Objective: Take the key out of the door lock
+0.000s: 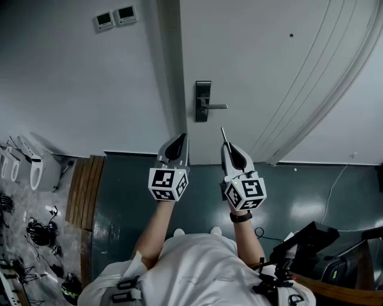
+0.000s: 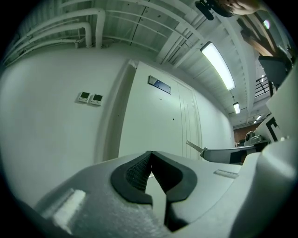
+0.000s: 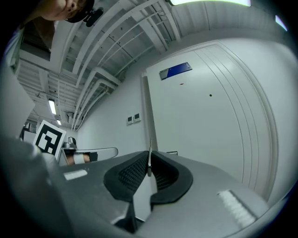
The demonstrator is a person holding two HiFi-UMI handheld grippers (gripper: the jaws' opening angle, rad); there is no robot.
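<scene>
The black door lock (image 1: 203, 101) with its lever handle (image 1: 215, 107) is on the white door (image 1: 263, 66), ahead of both grippers. My right gripper (image 1: 227, 146) is held a short way below the lock, apart from it, and is shut on a thin metal key (image 1: 223, 135) that sticks out past the fingertips. The right gripper view shows the key (image 3: 149, 148) edge-on between the black pads of the right gripper (image 3: 149, 163). My left gripper (image 1: 179, 139) sits beside it to the left, shut and empty, its pads (image 2: 139, 169) meeting at the tip. The key (image 2: 194, 146) also shows in the left gripper view.
Two small wall panels (image 1: 115, 18) sit left of the door frame (image 1: 173, 72). A slatted wooden piece (image 1: 84, 191) and cables (image 1: 36, 230) lie on the floor at left. Black equipment (image 1: 311, 239) stands at the lower right. A ceiling light (image 2: 218, 65) runs overhead.
</scene>
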